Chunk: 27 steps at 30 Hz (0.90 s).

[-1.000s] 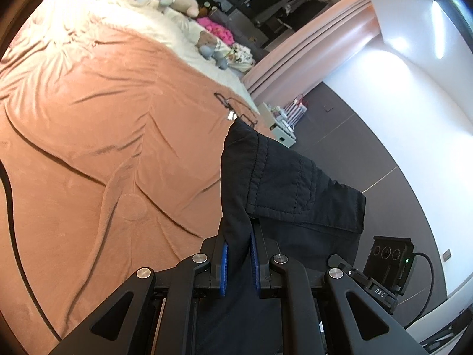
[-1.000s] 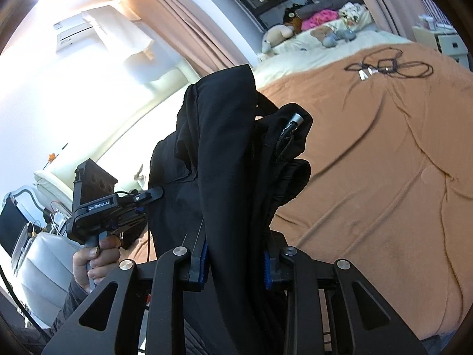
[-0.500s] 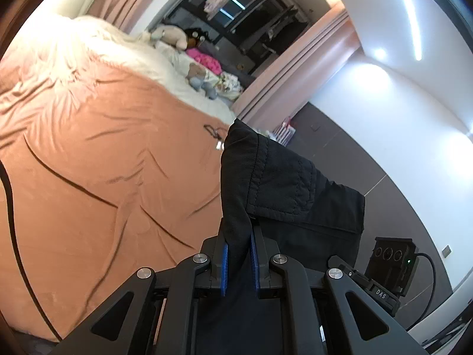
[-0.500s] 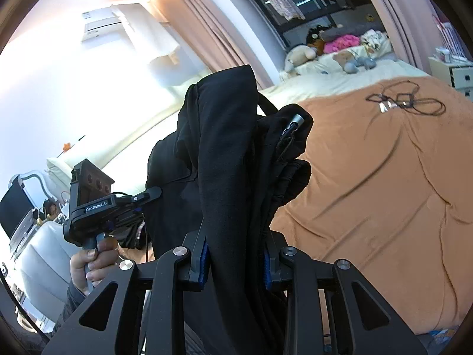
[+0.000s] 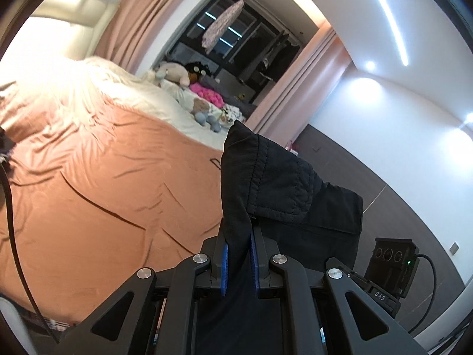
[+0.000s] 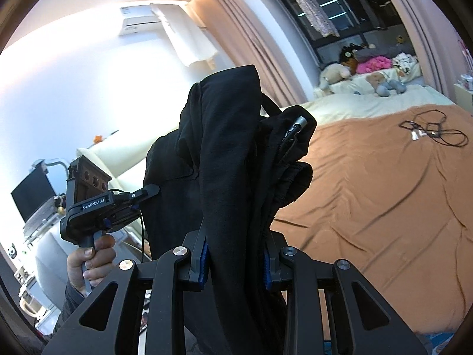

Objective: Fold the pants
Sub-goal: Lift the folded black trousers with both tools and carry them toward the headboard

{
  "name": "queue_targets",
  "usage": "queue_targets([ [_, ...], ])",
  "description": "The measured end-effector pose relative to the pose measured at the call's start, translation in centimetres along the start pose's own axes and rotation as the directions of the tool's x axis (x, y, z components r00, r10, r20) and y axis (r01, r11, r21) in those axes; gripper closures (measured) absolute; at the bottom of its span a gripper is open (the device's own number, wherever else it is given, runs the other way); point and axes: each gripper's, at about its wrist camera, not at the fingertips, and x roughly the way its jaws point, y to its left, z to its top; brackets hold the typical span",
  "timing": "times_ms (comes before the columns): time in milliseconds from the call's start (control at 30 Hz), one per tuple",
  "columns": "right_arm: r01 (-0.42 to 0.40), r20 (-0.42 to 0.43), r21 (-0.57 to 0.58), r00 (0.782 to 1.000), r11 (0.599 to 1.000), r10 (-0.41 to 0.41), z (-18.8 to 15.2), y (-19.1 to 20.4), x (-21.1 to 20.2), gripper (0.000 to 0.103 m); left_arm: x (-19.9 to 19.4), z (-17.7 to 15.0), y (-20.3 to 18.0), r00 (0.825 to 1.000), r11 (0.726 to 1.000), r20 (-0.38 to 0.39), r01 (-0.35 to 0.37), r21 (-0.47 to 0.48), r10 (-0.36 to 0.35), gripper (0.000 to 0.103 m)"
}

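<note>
- Black pants (image 5: 275, 183): hanging in the air between both grippers, clear of the bed (image 5: 97, 183) and its orange blanket
- Left gripper (image 5: 239, 261): jaws clenched on a thin edge of the fabric
- Right gripper (image 6: 235, 263): jaws clamped on a thicker bunched wad
- Change: both views now show more wall and ceiling and less bed than a second ago, so the garment has been lifted
- Judgement: pants raised to hang straight; laying flat and folding not yet begun

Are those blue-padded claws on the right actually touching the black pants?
Touching. The right wrist view shows the right gripper with both blue pads pressed against a thick bunch of the black pants.
</note>
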Motion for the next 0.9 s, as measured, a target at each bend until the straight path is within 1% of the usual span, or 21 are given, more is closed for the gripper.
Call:
queue_targets([
  [200,-0.048,0.012,-0.022,0.999,0.999,0.049,0.1,0.1,0.4,0.079,-4.2,0.6,-0.8,0.998,1.0,0.053,-0.022,0.02,0.02,0.091],
  [333,-0.067,0.005,-0.049,0.998,0.997,0.068,0.4,0.2,1.4,0.079,-6.6,1.4,-0.1,0.996,0.999,0.086,-0.034,0.016,0.033,0.091],
  [467,-0.084,-0.007,-0.063,0.996,0.995,0.083,1.1,0.0,3.0,0.079,-8.5,2.5,0.9,0.994,0.999,0.103,-0.046,0.013,0.045,0.091],
  [500,-0.089,-0.01,-0.065,0.996,0.994,0.089,1.3,-0.1,3.5,0.079,-9.4,2.8,1.3,0.992,0.998,0.116,-0.056,0.019,0.054,0.091],
  [633,-0.095,-0.037,-0.103,0.995,0.99,0.091,1.9,0.2,6.3,0.079,-11.3,3.6,3.1,0.987,0.996,0.138,-0.087,0.012,0.085,0.091],
  [800,-0.134,-0.066,-0.125,0.99,0.983,0.127,2.3,0.8,10.4,0.079,-14.6,4.5,6.2,0.977,0.992,0.17,-0.128,-0.013,0.128,0.091],
  [900,-0.161,-0.088,-0.131,0.985,0.978,0.15,2.6,1.5,13.2,0.079,-17.0,5.4,8.4,0.968,0.987,0.194,-0.16,-0.02,0.161,0.091],
])
